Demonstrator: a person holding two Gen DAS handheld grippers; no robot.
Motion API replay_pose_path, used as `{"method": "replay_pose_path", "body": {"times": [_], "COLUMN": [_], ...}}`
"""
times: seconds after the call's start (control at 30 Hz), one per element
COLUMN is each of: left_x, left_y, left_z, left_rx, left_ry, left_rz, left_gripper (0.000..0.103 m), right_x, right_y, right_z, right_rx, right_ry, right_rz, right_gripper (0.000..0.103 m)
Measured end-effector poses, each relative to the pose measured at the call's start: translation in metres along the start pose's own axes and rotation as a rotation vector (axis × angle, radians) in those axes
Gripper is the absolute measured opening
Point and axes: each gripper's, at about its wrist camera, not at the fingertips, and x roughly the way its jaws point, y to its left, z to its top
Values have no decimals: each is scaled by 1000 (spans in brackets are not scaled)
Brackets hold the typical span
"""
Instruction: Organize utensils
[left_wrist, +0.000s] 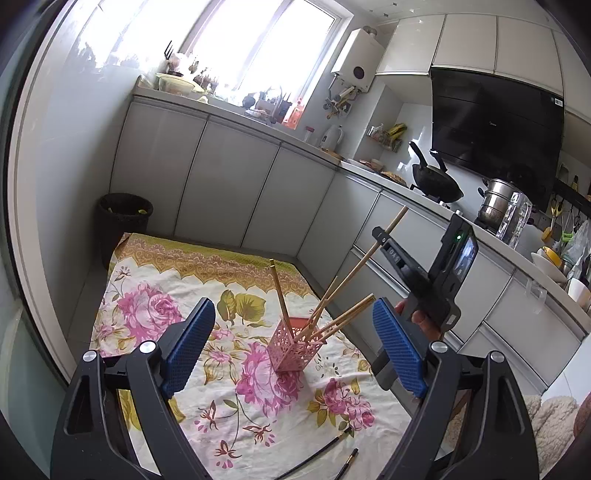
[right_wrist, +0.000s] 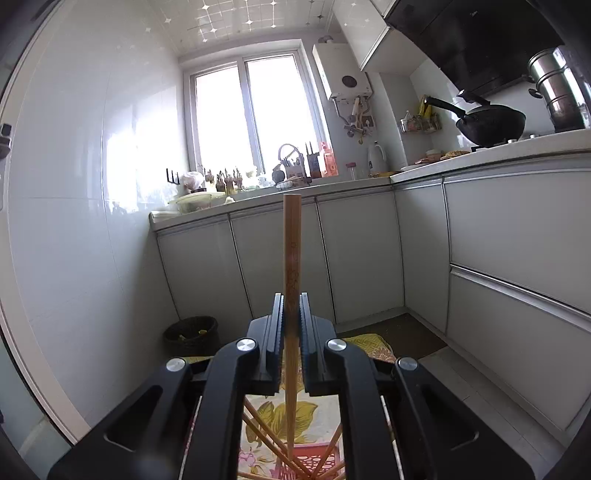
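**One chopstick clamped upright above the pink holder, our other gripper standing by**

Nearest to us, in the left wrist view, our left gripper (left_wrist: 291, 350) hangs with its blue pads (left_wrist: 188, 350) spread wide and nothing between them; we judge it is kept open and back so it does not crowd the holder while the other hand works. Just beyond it the pink holder (left_wrist: 295, 349) stands on the floral cloth (left_wrist: 155, 302), already carrying several bamboo chopsticks (left_wrist: 325, 317) that fan out to the right, plus one (left_wrist: 279, 291) leaning the other way. Two dark chopsticks (left_wrist: 325, 456) lie loose on the cloth at the near edge, not yet collected.

Our right gripper (right_wrist: 291, 306) is closed on a single bamboo chopstick (right_wrist: 291, 251), pinched partway along its length so that one end rises past the jaws and the lower part runs down toward the holder (right_wrist: 314, 461) underneath. We read that mid-length grip as a way of keeping the stick steady and pointed, so its lower end can be steered into the holder's open top among the sticks already there. From the left view the same chopstick (left_wrist: 369, 251) slants up through that gripper (left_wrist: 378, 234), with a hand (left_wrist: 417, 317) around the handle; whether its tip is already inside the holder we cannot tell
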Motion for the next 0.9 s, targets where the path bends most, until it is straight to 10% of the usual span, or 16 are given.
{"method": "replay_pose_path", "body": {"times": [0.1, 0.2, 0.57, 0.8, 0.9], "left_x": [-4, -11, -15, 9, 44], "left_y": [1, 3, -10, -40, -66], "left_z": [2, 6, 8, -2, -23], "left_rx": [-4, -13, 3, 89, 207], "left_ry": [-13, -37, -37, 70, 232], "left_rz": [-2, -5, -33, -76, -100], "left_gripper": [83, 83, 89, 96, 96], "right_x": [9, -2, -141, -184, -178], "right_y": [5, 7, -13, -43, -65], "right_z": [-9, 2, 93, 62, 23], "right_rx": [-27, -11, 158, 51, 14], "right_ry": [11, -29, -413, -344, -90], "right_rz": [-14, -14, 73, -96, -157], "right_gripper": [15, 49, 96, 96, 96]}}
